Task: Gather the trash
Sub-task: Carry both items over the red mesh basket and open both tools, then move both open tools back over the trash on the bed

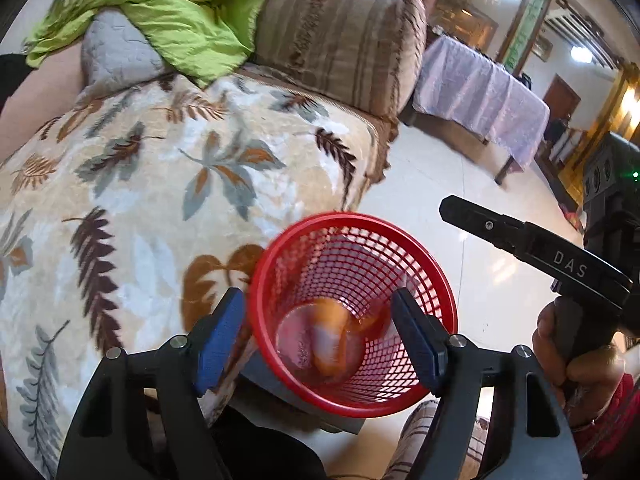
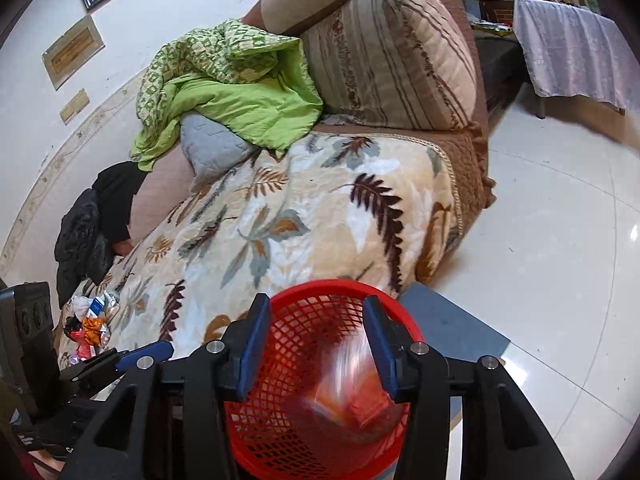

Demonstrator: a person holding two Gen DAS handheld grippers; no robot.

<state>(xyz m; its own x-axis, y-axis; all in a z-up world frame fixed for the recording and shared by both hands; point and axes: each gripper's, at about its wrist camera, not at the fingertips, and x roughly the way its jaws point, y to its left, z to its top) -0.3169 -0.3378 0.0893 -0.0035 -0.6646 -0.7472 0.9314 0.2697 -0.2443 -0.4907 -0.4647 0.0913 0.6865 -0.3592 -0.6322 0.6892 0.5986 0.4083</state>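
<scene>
While both grippers, left and right, are hanging released, I'm seeing blurred orange trash lying in the red mesh plastic basket, lower centre.

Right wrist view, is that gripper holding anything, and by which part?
Nothing is held. The right gripper is open above the red basket, and a blurred orange wrapper lies apart from its fingers, inside the basket.

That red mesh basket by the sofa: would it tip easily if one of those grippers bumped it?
Probably yes. The red basket is thin open plastic mesh, so likely light. It narrows toward its base, and holds only a few blurred wrappers, so little weighs it down. A push at the rim could slide or topple it on the glossy floor.
</scene>
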